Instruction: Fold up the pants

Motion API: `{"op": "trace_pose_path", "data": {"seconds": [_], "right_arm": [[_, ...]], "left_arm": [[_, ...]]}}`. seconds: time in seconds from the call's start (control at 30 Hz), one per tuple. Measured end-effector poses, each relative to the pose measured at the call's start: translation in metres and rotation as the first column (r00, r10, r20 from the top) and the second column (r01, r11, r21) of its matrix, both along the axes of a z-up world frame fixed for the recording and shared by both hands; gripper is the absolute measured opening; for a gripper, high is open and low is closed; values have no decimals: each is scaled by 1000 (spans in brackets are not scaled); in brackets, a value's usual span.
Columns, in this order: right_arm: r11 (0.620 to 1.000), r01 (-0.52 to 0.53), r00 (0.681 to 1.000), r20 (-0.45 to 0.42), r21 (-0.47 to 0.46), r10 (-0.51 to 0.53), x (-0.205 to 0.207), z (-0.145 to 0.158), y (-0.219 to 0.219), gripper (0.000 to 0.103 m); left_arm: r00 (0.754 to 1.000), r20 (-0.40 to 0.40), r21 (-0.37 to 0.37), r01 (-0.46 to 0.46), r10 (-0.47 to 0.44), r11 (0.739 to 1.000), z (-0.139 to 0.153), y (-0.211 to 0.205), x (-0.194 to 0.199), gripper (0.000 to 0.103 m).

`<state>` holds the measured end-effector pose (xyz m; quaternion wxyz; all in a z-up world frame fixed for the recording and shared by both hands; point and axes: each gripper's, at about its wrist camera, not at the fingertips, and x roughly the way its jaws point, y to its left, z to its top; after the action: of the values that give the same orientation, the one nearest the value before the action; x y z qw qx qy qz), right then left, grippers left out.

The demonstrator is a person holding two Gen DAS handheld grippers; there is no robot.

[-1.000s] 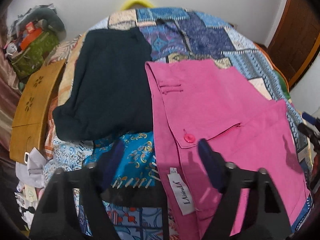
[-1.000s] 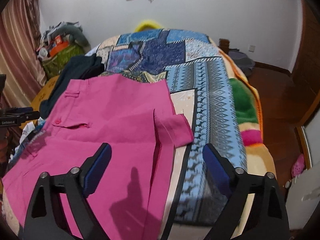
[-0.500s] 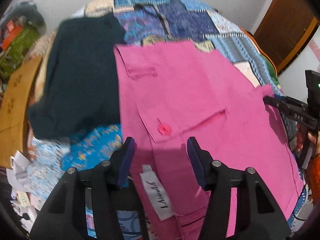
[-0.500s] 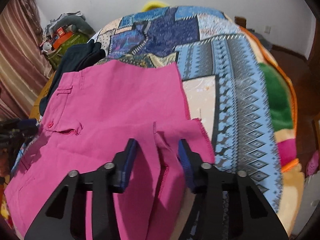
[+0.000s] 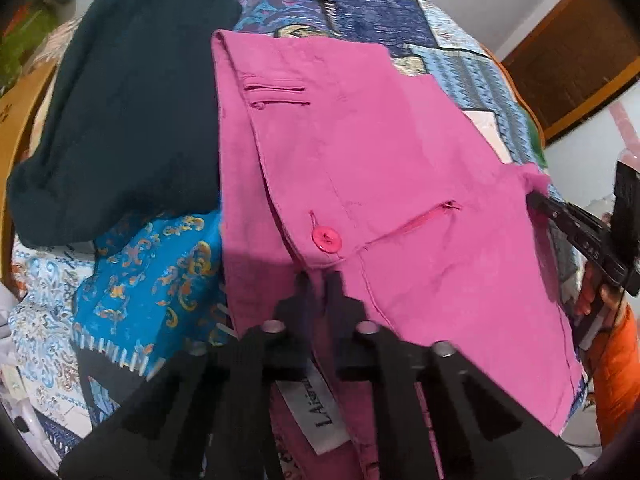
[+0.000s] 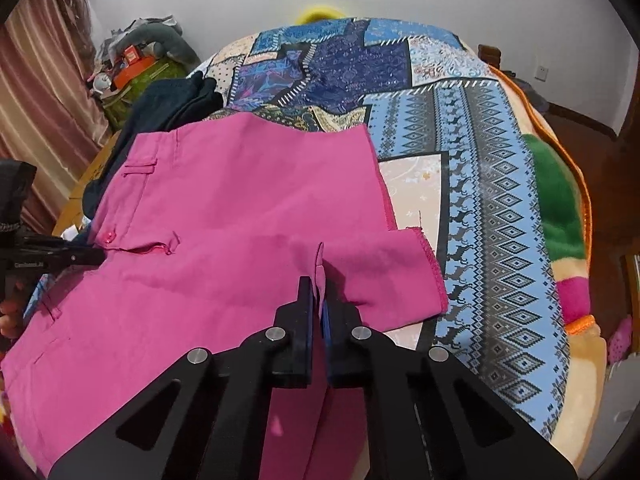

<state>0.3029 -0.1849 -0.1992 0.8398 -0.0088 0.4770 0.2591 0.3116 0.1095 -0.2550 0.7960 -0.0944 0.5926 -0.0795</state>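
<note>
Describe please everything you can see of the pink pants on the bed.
The pink pants look like woven cotton. They lie flat on the patchwork bedspread, already folded, with the waistband toward the dark garment. Visible parts: a pink button, a slit pocket, a belt loop and a white label. The left gripper is shut on the waistband edge; the right gripper pinches a raised fold near the hem.

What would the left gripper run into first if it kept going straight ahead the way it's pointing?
The pink cotton pants it is already shut on: the left gripper would first meet the round pink button just ahead, though depth is uncertain.
</note>
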Motion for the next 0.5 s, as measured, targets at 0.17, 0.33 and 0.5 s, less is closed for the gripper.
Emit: {"op": "trace_pose_path", "data": {"seconds": [0.17,0.33,0.5], "right_arm": [[1000,12,1000,13,-10,-12,-3,1,-2,2],[996,59,998,12,-67,-59,-6,-5,-3,0],[996,82,994,-64,-41,-84,3,-18,-13,1]], "left_arm": [[999,32,50,9,-10,999,1,1,-5,3],[997,75,133,-37,27,990,0,4,-9,4],[997,72,129,-34,25,991,-1,5,-9,6]]}}
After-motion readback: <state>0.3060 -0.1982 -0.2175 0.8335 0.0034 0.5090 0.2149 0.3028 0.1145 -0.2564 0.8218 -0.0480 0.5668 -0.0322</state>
